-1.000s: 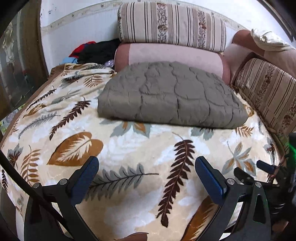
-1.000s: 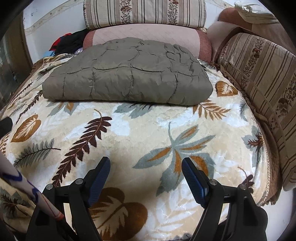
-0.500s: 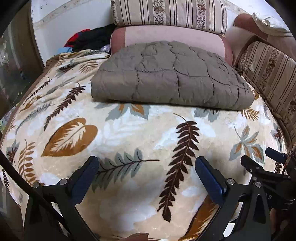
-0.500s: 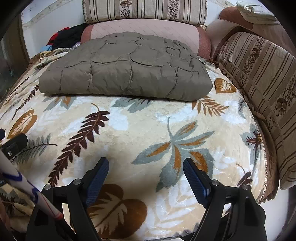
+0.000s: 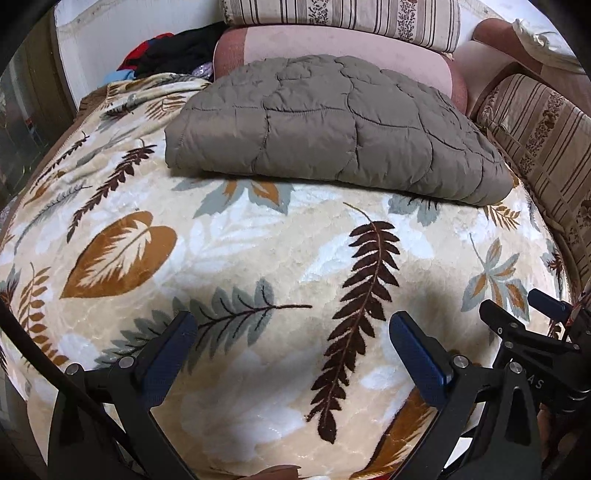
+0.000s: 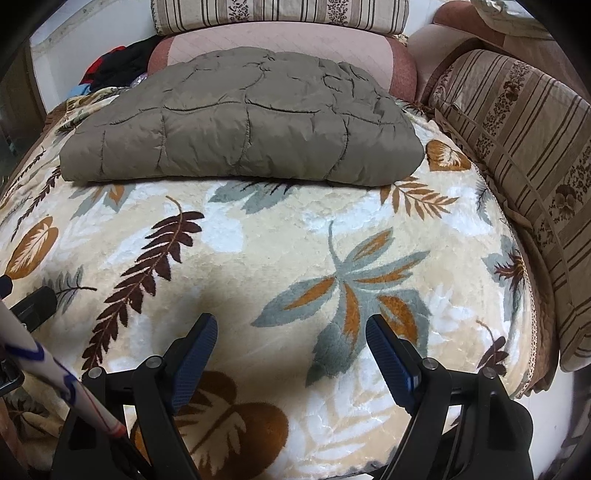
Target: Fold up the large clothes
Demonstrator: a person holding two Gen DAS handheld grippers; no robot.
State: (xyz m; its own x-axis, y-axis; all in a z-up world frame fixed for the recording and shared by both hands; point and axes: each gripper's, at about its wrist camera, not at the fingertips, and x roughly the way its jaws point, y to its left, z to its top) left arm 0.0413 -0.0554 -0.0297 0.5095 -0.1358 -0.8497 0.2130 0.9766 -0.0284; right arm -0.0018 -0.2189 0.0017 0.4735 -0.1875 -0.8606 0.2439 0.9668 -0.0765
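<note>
A folded olive-brown quilted coat [image 5: 332, 125] [image 6: 240, 118] lies flat at the far side of a leaf-patterned cream blanket [image 5: 258, 251] [image 6: 277, 236]. My left gripper [image 5: 291, 325] hangs open over the blanket's near part, well short of the coat, with nothing between its blue pads. My right gripper [image 6: 288, 328] is open too, over a grey and orange leaf print, also apart from the coat. In the left wrist view the right gripper's black frame [image 5: 535, 332] shows at the right edge.
Striped and pink cushions [image 5: 340, 18] [image 6: 280, 44] stand behind the coat. A striped cushion [image 6: 524, 147] runs along the right side. Dark and red clothes [image 5: 166, 55] are piled at the back left. A white pole with blue marks [image 6: 55, 373] crosses the right wrist view's lower left.
The left gripper has sunk and tipped further down towards the blanket, so the coat sits higher in its view. The right gripper has barely moved. Both stay open.
</note>
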